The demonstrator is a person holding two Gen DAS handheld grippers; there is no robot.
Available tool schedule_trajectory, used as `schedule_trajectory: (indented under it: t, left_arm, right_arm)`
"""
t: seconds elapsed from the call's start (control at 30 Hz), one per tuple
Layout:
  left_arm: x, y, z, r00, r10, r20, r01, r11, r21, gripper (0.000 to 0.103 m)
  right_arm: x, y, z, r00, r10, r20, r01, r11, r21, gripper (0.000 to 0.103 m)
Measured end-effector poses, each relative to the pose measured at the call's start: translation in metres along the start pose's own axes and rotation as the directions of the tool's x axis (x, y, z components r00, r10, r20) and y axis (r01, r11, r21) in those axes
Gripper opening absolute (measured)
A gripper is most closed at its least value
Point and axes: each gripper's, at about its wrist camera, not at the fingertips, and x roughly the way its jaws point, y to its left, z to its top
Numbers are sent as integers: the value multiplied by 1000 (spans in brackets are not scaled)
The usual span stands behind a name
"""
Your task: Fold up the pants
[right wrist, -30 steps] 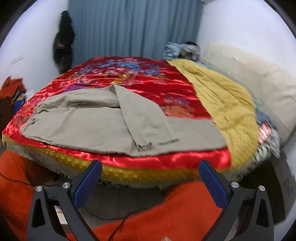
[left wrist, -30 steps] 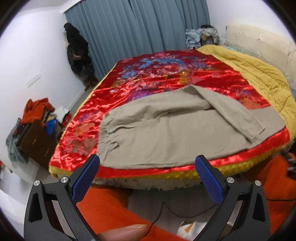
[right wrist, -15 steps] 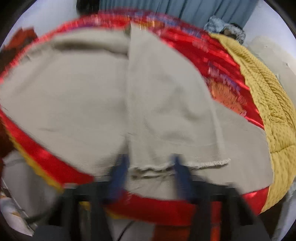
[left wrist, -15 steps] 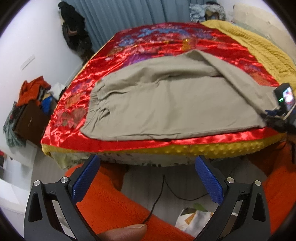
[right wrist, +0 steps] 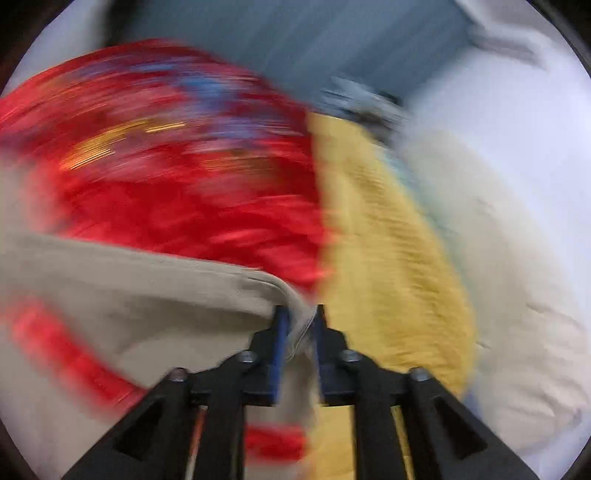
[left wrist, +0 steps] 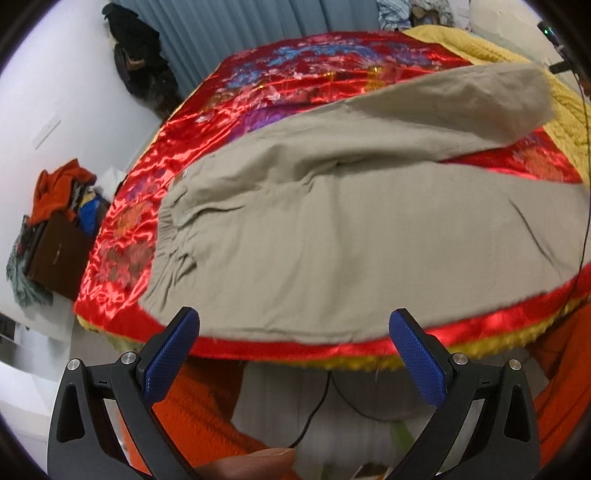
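Observation:
Beige pants lie on a red satin bedspread, waistband at the left, one leg along the bed's near edge. The other leg is lifted and stretched toward the far right. My left gripper is open and empty, just off the bed's near edge. In the blurred right wrist view my right gripper is shut on the hem of the lifted pant leg, held above the bed.
A yellow knitted blanket covers the bed's right side; it also shows in the right wrist view. Grey-blue curtains hang behind. A brown box with clothes stands at the left. An orange rug and black cable lie below.
My right gripper closed on the hem of the folded-over leg and swung it up and to the right. My left gripper moved closer to the bed's edge, still open.

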Motion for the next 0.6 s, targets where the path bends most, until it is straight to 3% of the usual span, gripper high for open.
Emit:
schedule_trajectory:
  t: [0.03, 0.1, 0.2, 0.23, 0.3, 0.37, 0.43, 0.53, 0.6]
  left_arm:
    - [5, -1, 1, 1000, -4, -8, 4, 1000, -8, 102]
    - [17, 1, 2, 999, -9, -33, 8, 1000, -20, 102]
    - [40, 3, 10, 997, -21, -70, 19, 999, -27, 102]
    - [47, 5, 20, 998, -26, -64, 24, 999, -30, 102]
    - [58, 13, 52, 1000, -16, 0, 16, 998, -56, 102]
    - [72, 22, 97, 995, -1, 96, 12, 993, -118, 102]
    - [97, 27, 138, 987, 13, 161, 17, 983, -185, 102]
    - [167, 26, 186, 982, 99, 163, -56, 967, -247, 102]
    - [224, 24, 196, 985, 159, 71, -137, 958, -251, 102]
  right_arm:
    - [16, -16, 6, 998, -42, -36, 44, 997, 56, 41]
    - [31, -30, 0, 998, -18, -67, 29, 986, 162, 41]
    - [40, 9, -46, 984, 168, -52, -155, 968, 196, 45]
    - [42, 29, -59, 971, 229, -63, -215, 961, 172, 45]
    - [45, 75, -86, 926, 365, -99, -351, 926, 138, 44]
    - [38, 121, -104, 863, 492, -110, -477, 868, 140, 44]
    - [19, 164, -104, 780, 621, -74, -607, 781, 148, 44]
    - [-18, 231, -73, 615, 788, 7, -784, 610, 117, 44]
    - [-47, 284, -50, 469, 883, 9, -882, 468, 63, 45]
